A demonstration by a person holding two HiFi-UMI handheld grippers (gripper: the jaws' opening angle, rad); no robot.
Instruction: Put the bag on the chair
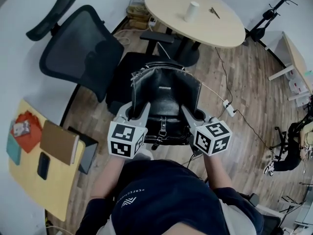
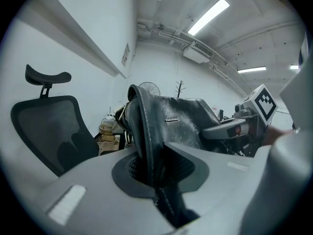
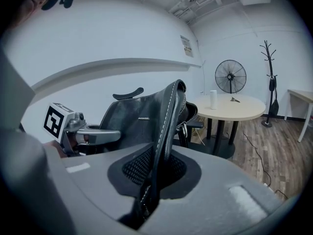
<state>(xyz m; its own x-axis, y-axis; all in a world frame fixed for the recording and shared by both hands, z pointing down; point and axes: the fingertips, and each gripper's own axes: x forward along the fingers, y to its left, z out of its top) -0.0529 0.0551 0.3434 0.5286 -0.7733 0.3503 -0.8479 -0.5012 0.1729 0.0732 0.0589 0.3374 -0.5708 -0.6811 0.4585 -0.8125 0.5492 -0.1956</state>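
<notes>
A black leather bag (image 1: pixel 166 99) hangs upright in front of me, just over the front of the chair seat (image 1: pixel 128 70). My left gripper (image 1: pixel 143 112) is shut on the bag's left side edge (image 2: pixel 146 131), and the leather runs down between its pads (image 2: pixel 186 168). My right gripper (image 1: pixel 188 113) is shut on the bag's right stitched edge (image 3: pixel 166 126). The black mesh office chair (image 1: pixel 80 50) stands at the left behind the bag, its backrest (image 2: pixel 49 131) towards the wall. Each gripper view shows the other gripper across the bag.
A round beige table (image 1: pixel 195 21) with a paper cup (image 1: pixel 191 11) stands behind the chair. A small yellow desk (image 1: pixel 34 180) at my left holds a notebook and a phone. A cable with a power strip (image 1: pixel 229 107) lies on the wood floor. A coat rack (image 1: pixel 274 11) stands far right.
</notes>
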